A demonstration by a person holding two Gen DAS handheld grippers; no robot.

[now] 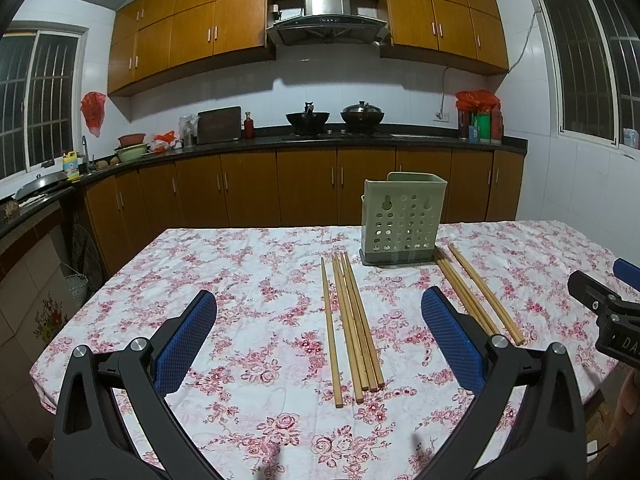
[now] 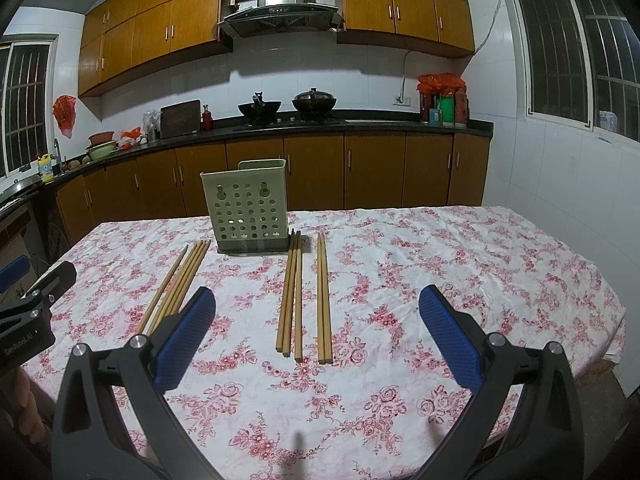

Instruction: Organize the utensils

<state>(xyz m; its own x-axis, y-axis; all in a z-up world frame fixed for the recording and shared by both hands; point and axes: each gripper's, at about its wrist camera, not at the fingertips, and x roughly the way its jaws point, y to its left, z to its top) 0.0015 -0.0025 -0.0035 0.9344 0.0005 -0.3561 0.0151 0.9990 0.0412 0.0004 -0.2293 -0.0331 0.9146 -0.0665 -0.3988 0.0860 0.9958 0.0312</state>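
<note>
A pale green perforated utensil holder (image 1: pixel 402 216) (image 2: pixel 248 204) stands upright, nothing showing above its rim, at the far side of the floral tablecloth (image 1: pixel 240 280). Several wooden chopsticks (image 1: pixel 352 328) (image 2: pixel 176 284) lie flat in a bundle to its left. A second set of chopsticks (image 1: pixel 476 292) (image 2: pixel 304 300) lies to its right. My left gripper (image 1: pixel 319 296) hovers open above the near ends of the left bundle, blue pads wide apart and nothing between them. My right gripper (image 2: pixel 318 292) is also open over the right set, holding nothing. Each gripper shows at the edge of the other's view.
The table's near edge runs just below both grippers, and its right edge drops off beside a white tiled wall. Behind the table stand brown cabinets and a dark counter (image 1: pixel 320 140) with two woks. A hand (image 2: pixel 24 400) shows at lower left.
</note>
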